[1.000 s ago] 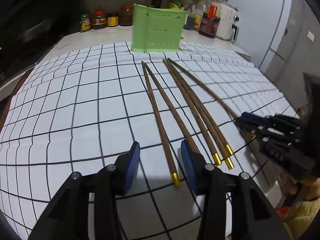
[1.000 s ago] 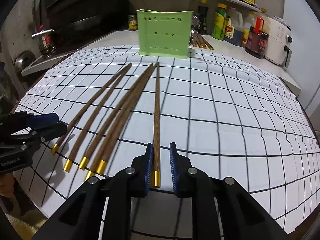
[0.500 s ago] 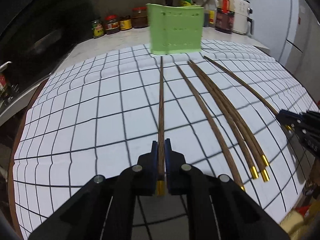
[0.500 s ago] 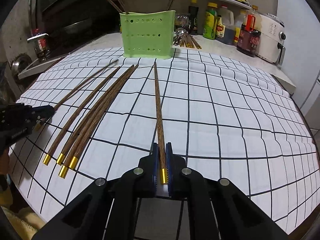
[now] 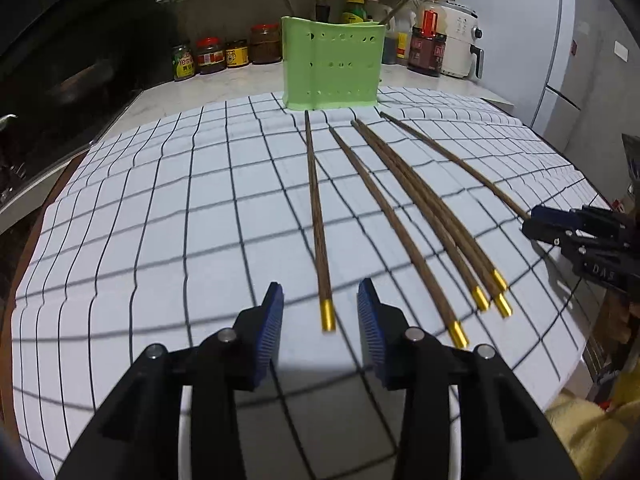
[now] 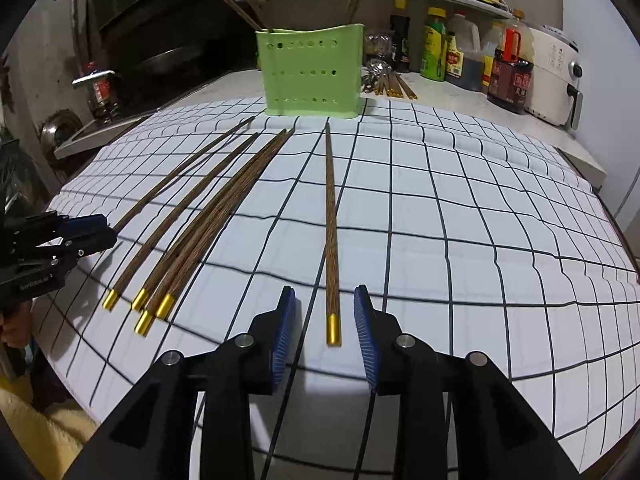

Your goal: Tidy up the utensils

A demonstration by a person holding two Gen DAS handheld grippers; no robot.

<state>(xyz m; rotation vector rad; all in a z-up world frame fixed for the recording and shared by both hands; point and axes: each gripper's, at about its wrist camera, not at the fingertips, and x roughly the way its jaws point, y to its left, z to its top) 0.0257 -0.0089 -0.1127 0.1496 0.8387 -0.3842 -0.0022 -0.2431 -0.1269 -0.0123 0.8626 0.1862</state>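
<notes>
Between the parted pads of the left gripper (image 5: 320, 332), low centre of the left wrist frame, lies the gold cap of one chopstick (image 5: 318, 216); nothing clamped, pads clear of the wood on both sides. Its long axis runs straight up the frame to the green holder (image 5: 332, 68) at top centre, tip stopping just short of the base. The right gripper (image 6: 325, 332) is likewise apart, straddling the gold end of the outermost chopstick (image 6: 331, 232), which also points at the holder (image 6: 314, 72). Each arm is nearest its own stick; the middle four (image 6: 200, 224) lie fanned between, caps toward the camera. Judgement: closing either gripper would catch the capped end. Surface is a white grid-checked cloth (image 5: 160, 220), slightly rippled. Behind: counter with jars (image 5: 224, 54), bottles, a shelf, a white appliance (image 6: 554, 76).
</notes>
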